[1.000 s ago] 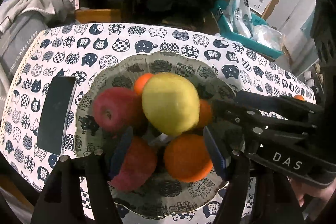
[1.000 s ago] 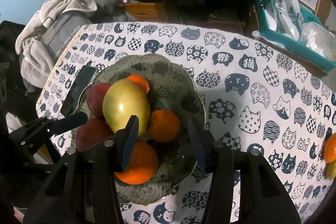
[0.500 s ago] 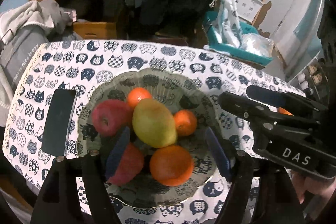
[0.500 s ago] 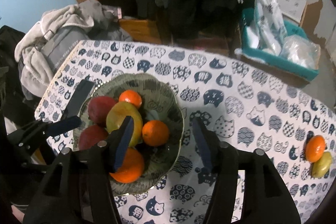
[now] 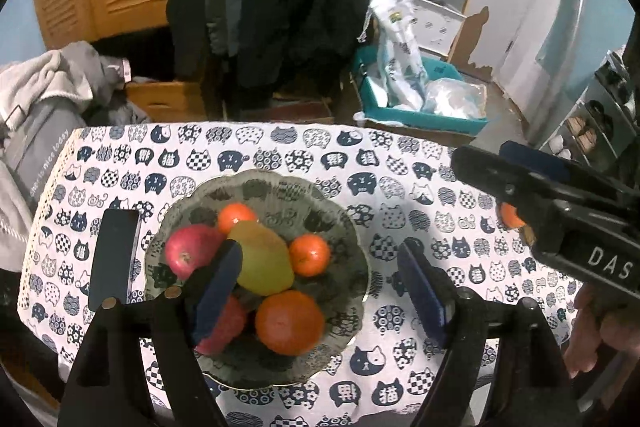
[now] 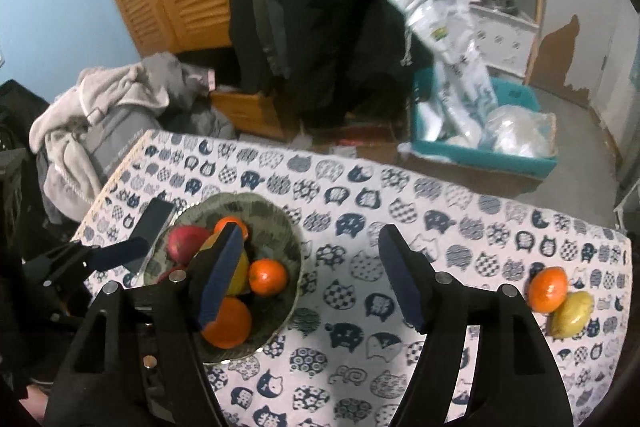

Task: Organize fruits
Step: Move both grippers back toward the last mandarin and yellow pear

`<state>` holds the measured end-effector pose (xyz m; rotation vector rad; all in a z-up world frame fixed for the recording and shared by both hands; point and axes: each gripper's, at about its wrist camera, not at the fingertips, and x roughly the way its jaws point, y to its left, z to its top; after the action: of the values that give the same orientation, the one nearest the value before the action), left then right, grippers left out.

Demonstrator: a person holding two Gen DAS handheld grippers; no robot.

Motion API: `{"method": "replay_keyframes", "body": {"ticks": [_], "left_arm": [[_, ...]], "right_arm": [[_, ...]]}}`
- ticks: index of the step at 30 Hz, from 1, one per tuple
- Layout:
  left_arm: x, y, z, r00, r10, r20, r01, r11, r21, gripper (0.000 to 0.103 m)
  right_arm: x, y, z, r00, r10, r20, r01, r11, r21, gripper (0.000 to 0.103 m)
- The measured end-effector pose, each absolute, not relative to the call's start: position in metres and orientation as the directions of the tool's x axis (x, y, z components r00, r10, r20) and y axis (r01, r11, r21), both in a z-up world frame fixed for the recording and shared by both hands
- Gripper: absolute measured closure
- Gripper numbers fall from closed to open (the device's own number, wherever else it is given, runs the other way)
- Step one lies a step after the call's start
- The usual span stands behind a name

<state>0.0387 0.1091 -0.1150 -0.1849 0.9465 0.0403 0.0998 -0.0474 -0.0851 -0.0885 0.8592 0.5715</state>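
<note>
table (image 6: 460, 227) w/ cat-print cloth carries a glass plate (image 5: 352, 251) of fruit below left tongs, black phone (image 5: 114, 259) touching its rim on the outer side. loose orange (image 6: 548, 287) & lemon (image 6: 571, 314) touching, far right of right tongs.

left gripper (image 5: 320, 287): fingers opening, empty | right gripper (image 6: 312, 275): fingers opening, empty

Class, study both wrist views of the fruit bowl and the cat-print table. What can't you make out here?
- Lower red apple: left wrist view, half covered by the left hand-held gripper finger.
- Yellow-green fruit: right wrist view, mostly behind the right hand-held gripper finger.
- Stray orange: left wrist view, partly blocked by the other gripper.
</note>
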Motion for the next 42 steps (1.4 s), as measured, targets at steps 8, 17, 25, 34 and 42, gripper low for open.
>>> {"method": "replay_keyframes", "body": {"ticks": [8,17,25,34,42], "left_arm": [[0.037,0.088,-0.1,0.605,-0.045,-0.795,-0.079,0.99,-0.116,0.016],[0.038,0.058,-0.088,0.614,-0.067,-0.786,-0.028,0.994,-0.107,0.016],[0.039,0.028,-0.08,0.618,-0.086,-0.782,0.025,0.996,-0.089,0.016],[0.043,-0.005,-0.076,0.612,-0.115,-0.782,0.08,0.993,-0.083,0.016],[0.047,-0.032,-0.074,0.608,-0.133,-0.783,0.121,0.99,-0.074,0.016]], "right_arm": [[0.092,-0.079,-0.065,0.583,0.41,-0.701,-0.47,0.875,0.12,0.026],[0.082,-0.115,-0.053,0.64,0.376,-0.67,-0.434,0.896,0.089,0.024],[0.073,-0.151,-0.05,0.664,0.346,-0.663,-0.393,0.916,0.084,0.024],[0.072,-0.199,-0.054,0.686,0.291,-0.667,-0.316,0.945,0.087,0.024],[0.072,-0.234,-0.051,0.709,0.254,-0.658,-0.258,0.962,0.093,0.024]]}}
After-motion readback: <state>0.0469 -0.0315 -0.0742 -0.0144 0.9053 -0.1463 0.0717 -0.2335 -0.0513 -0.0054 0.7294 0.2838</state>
